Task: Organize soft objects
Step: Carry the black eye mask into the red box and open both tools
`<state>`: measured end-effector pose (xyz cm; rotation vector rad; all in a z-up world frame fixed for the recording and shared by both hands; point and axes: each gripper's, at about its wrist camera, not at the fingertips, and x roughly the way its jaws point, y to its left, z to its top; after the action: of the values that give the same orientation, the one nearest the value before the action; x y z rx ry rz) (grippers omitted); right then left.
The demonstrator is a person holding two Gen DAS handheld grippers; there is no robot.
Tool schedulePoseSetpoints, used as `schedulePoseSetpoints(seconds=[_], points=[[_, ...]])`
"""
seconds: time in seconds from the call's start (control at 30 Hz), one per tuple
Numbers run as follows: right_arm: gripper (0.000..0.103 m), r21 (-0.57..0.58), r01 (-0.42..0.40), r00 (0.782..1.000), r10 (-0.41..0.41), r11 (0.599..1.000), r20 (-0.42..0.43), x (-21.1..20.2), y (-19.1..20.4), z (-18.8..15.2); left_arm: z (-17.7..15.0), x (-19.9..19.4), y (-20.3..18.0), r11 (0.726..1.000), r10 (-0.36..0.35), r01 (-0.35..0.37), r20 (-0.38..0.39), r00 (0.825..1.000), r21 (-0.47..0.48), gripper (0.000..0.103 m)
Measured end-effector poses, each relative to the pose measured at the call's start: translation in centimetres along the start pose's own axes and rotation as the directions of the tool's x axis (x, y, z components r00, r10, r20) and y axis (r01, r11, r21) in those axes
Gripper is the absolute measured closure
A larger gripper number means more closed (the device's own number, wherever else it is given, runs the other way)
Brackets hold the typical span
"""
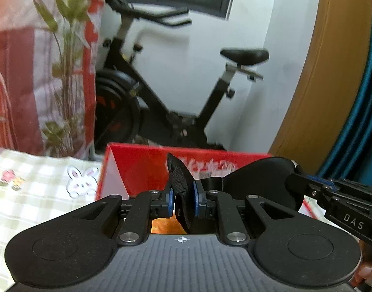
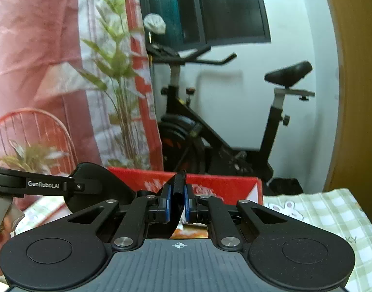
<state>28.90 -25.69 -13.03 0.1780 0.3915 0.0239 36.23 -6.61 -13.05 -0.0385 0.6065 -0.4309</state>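
Note:
A black soft eye mask (image 1: 256, 182) with a woven strap (image 1: 180, 177) hangs between my two grippers, above an open red box (image 1: 142, 168). My left gripper (image 1: 182, 196) is shut on the strap end. My right gripper (image 2: 177, 196) is shut on the mask's other end (image 2: 178, 187). In the right wrist view the mask's rounded cup (image 2: 98, 182) shows beside my left gripper's body. In the left wrist view my right gripper comes in from the right edge. The red box (image 2: 225, 187) lies just past both grippers.
A green checked cloth with rabbit prints (image 1: 40, 189) covers the table (image 2: 332, 214). A black exercise bike (image 1: 161, 97) stands behind by the white wall. A red-and-white curtain (image 1: 15, 73), a leafy plant (image 1: 66, 60) and an orange wire chair (image 2: 32, 136) are at left. A wooden door frame (image 1: 315, 85) is at right.

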Motion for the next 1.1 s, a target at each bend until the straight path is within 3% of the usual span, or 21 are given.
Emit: schedulePoseSetpoints(seconds=[0.2, 0.5, 0.6, 0.67, 0.73, 0.8, 0.87, 0.93, 1.1], points=[[0.092, -0.012, 0.015, 0.998, -0.016, 1.0, -0.066, 2.2, -0.5, -1.4, -1.1, 2.6, 0.7, 1.0, -0.006, 0.006, -0.096, 0.995, 0.001, 0.086], [0.091, -0.011, 0.046, 0.994, -0.047, 0.999, -0.096, 3.3, -0.9, -2.4, -1.6, 3.8, 1.1, 1.0, -0.001, 0.003, -0.132, 0.991, 0.019, 0.085], [0.083, -0.012, 0.059, 0.993, -0.06, 0.998, -0.098, 3.1, -1.0, -2.4, -1.4, 3.6, 1.0, 1.0, 0.01, -0.006, -0.133, 0.991, 0.027, 0.069], [0.077, -0.022, 0.065, 0.992, -0.067, 0.998, -0.104, 3.0, -1.0, -2.2, -1.1, 3.3, 1.0, 1.0, 0.01, -0.007, -0.127, 0.992, 0.027, 0.046], [0.076, -0.046, 0.066, 0.992, -0.071, 0.997, -0.107, 2.7, -0.7, -2.2, -0.9, 2.8, 1.0, 0.999, 0.021, -0.017, -0.118, 0.993, 0.03, 0.037], [0.065, -0.071, 0.073, 0.991, -0.08, 0.995, -0.106, 2.3, -0.3, -2.1, -0.8, 2.2, 1.0, 0.999, 0.035, -0.031, -0.112, 0.993, 0.035, 0.031], [0.053, -0.072, 0.078, 0.991, -0.085, 0.994, -0.107, 1.8, 0.0, -1.9, -0.6, 1.5, 0.9, 0.998, 0.05, -0.046, -0.108, 0.993, 0.036, 0.017], [0.051, -0.066, 0.082, 0.99, -0.089, 0.994, -0.107, 1.2, 0.3, -1.8, -0.6, 0.6, 0.9, 0.998, 0.061, -0.058, -0.095, 0.994, 0.035, 0.01], [0.044, -0.043, 0.085, 0.991, -0.089, 0.995, -0.104, -1.0, 0.7, -2.0, -0.6, -1.9, 0.8, 0.996, 0.083, -0.08, -0.087, 0.993, 0.043, 0.007]])
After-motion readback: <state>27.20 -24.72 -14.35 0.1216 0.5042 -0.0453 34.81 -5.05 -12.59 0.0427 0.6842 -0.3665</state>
